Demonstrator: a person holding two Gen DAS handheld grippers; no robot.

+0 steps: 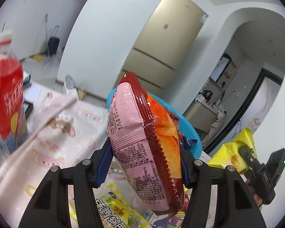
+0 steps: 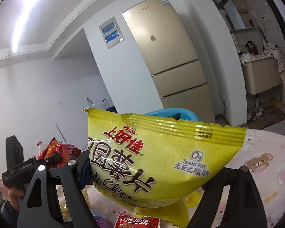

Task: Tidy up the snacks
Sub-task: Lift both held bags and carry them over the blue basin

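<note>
With my left gripper (image 1: pixel 145 163) clamping the red chip bag (image 1: pixel 142 142) and my right gripper (image 2: pixel 146 172) the yellow chip bag (image 2: pixel 161 159), both short of the blue basin (image 1: pixel 188 127), loose packets still litter the worktop (image 1: pixel 66 125).

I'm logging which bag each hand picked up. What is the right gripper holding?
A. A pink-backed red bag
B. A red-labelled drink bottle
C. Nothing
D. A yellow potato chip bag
D: the right gripper is shut on the yellow potato chip bag, lifted above the table.

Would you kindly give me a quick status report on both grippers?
Left gripper shut on red chip bag. Right gripper shut on yellow Oishi chip bag. Blue basin ahead, unobstructed.
</note>
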